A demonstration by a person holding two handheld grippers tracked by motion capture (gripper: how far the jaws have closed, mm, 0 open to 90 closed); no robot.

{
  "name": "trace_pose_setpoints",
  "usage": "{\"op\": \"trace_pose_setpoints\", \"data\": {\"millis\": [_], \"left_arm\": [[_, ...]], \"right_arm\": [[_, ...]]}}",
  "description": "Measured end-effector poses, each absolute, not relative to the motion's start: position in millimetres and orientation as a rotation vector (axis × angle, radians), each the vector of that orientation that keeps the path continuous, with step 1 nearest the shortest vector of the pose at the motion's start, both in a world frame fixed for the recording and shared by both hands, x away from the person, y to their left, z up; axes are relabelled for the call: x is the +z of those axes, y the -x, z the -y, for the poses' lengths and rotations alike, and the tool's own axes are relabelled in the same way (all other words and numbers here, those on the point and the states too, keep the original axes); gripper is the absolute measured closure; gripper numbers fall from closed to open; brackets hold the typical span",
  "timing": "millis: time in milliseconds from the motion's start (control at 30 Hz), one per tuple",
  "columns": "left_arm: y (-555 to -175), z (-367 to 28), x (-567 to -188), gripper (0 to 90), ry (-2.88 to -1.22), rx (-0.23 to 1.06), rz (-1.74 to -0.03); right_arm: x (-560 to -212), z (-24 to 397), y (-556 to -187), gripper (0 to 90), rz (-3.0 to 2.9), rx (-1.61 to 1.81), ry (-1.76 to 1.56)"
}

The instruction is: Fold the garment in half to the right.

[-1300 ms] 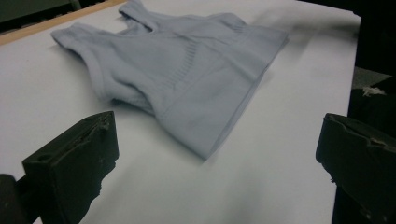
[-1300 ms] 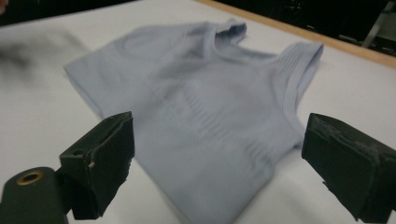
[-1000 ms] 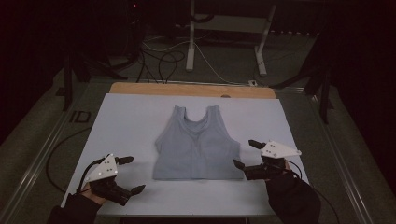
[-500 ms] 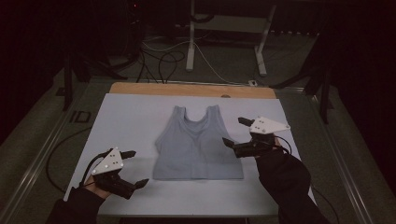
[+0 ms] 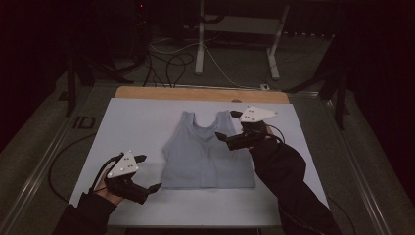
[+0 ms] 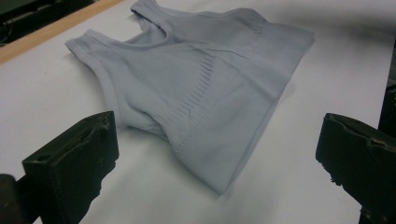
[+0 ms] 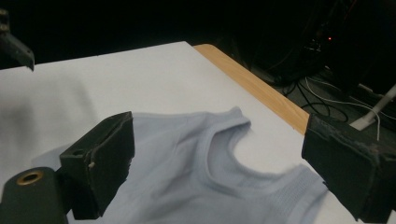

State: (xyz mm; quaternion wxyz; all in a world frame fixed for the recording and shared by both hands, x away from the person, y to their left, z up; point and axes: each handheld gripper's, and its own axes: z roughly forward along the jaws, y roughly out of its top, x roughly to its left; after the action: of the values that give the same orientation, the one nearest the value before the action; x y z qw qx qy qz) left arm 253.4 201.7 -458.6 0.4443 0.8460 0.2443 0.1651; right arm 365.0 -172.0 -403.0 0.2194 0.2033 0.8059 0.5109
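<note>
Hovering my right gripper (image 5: 229, 124) spread wide over the pale blue tank top's (image 5: 208, 152) right strap, top lying flat mid-sheet on the white table cover (image 5: 132, 127), my left gripper (image 5: 147, 172) gaping beside its hem corner, ribbed stitching clear from the left gripper view, hem cut off in the right gripper view.

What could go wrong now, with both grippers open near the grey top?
The right gripper hovers open over one shoulder strap of the grey top; shutting there may catch a single layer or bunch the cloth. The left gripper stands apart from the hem corner, so an uneven pull could drag the top across the table.
</note>
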Motion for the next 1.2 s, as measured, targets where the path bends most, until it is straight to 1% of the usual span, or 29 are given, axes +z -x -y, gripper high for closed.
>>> {"op": "trace_pose_setpoints", "data": {"millis": [67, 300, 333, 533, 633, 1200], "left_arm": [[-255.5, -199.8, -458.9, 0.4, -2.102, 0.396, -0.623], [-260.4, -191.8, -461.2, 0.4, -2.098, 0.417, -0.683], [-261.2, -186.4, -462.7, 0.4, -2.105, 0.455, -0.689], [-263.7, -178.5, -465.9, 0.3, -2.120, 0.469, -0.707], [-264.3, -174.0, -467.9, 0.3, -2.136, 0.470, -0.739], [-267.7, -163.6, -488.2, 0.4, -2.221, 0.429, -0.773]], "right_arm": [[-403.3, 166.1, -370.8, 9.6, -2.234, 1.420, -0.566], [-406.7, 147.3, -387.4, 9.6, -2.257, 1.427, -0.569], [-408.7, 141.9, -392.3, 9.6, -2.264, 1.425, -0.582], [-417.7, 125.5, -409.8, 9.6, -2.293, 1.426, -0.605], [-422.2, 117.2, -418.4, 9.6, -2.310, 1.420, -0.619], [-439.5, 71.5, -459.0, 9.6, -2.392, 1.347, -0.679]]}}
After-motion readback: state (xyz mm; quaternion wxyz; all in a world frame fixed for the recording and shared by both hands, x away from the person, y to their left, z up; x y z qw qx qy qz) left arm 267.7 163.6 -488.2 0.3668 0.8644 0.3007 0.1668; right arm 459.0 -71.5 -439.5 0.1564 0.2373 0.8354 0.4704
